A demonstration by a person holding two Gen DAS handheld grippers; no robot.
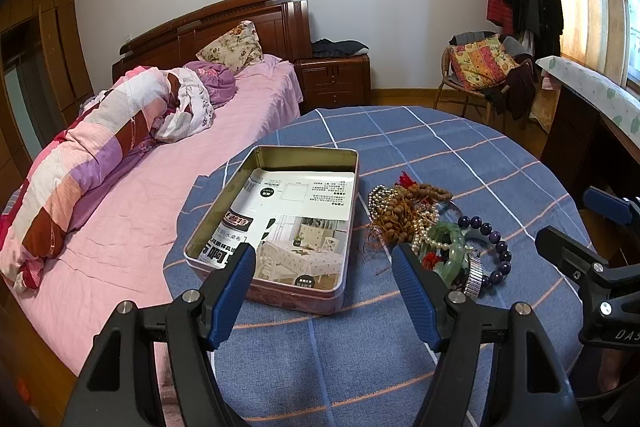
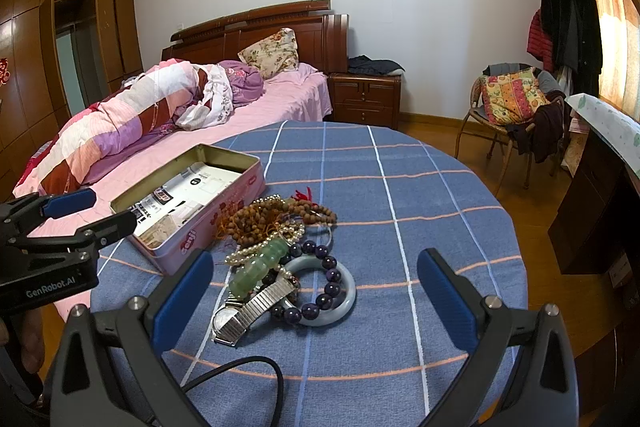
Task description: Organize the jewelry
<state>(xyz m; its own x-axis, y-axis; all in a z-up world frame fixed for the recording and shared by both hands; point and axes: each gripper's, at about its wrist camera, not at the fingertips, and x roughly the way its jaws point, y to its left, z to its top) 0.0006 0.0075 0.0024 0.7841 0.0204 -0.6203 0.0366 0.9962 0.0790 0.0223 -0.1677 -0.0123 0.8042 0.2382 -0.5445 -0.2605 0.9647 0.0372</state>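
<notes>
An open pink tin box (image 1: 280, 299) (image 2: 224, 211) with a printed sheet inside stands on the blue checked table. Right of it lies a heap of jewelry (image 1: 432, 231) (image 2: 280, 251): brown bead strands (image 2: 256, 219), a pearl string, a green jade bracelet (image 2: 260, 267), a pale jade bangle (image 2: 352, 299), dark purple beads (image 2: 328, 283) and a silver watch (image 2: 244, 315). My left gripper (image 1: 324, 259) is open and empty, hovering over the tin's near right corner. My right gripper (image 2: 316, 275) is open and empty, its jaws either side of the heap.
The round table (image 2: 400, 187) stands beside a pink bed (image 1: 140, 187). A wooden nightstand (image 2: 366, 99), a chair piled with clothes (image 2: 516, 107) and a desk (image 2: 600, 187) are beyond. A black cable (image 2: 248, 371) lies by my right gripper.
</notes>
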